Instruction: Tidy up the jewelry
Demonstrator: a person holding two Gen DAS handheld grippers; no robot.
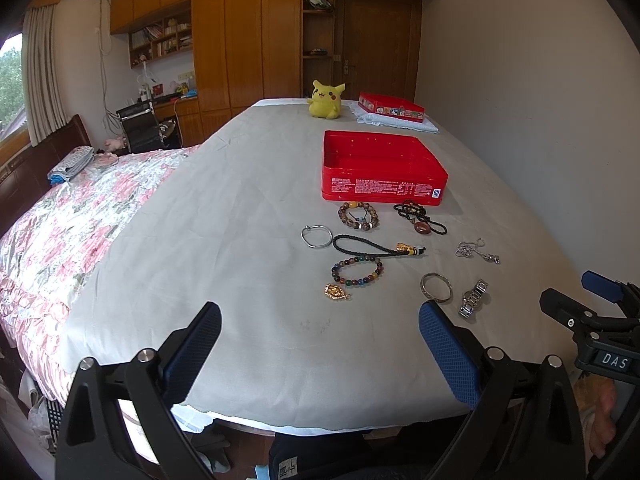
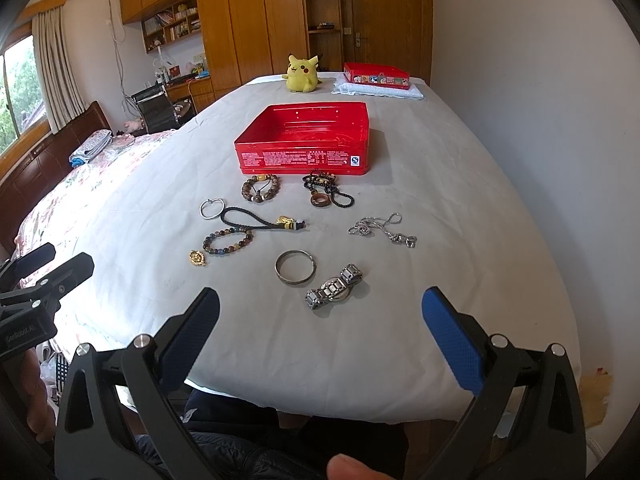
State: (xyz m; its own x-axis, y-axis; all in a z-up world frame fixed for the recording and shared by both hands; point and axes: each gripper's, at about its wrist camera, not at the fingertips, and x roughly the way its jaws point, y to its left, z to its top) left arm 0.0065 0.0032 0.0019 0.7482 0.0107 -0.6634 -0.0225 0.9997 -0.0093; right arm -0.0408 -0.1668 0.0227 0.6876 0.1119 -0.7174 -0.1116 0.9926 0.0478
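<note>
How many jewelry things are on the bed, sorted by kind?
Bead bracelets: 2, brown and colourful
Metal bangles: 2, thin and wide
Necklaces and cords: 3, black bead necklace, braided cord, silver chain
Gold pendant: 1
Watch: 1
Total: 9, none yet in the red tin

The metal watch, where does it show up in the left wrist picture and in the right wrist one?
Left wrist: the metal watch lies low and right of centre, just beyond the right fingertip.
Right wrist: the watch lies near the centre, slightly low, between the two fingers.
Shared landmark: in both, the engraved bangle sits just left of it.
</note>
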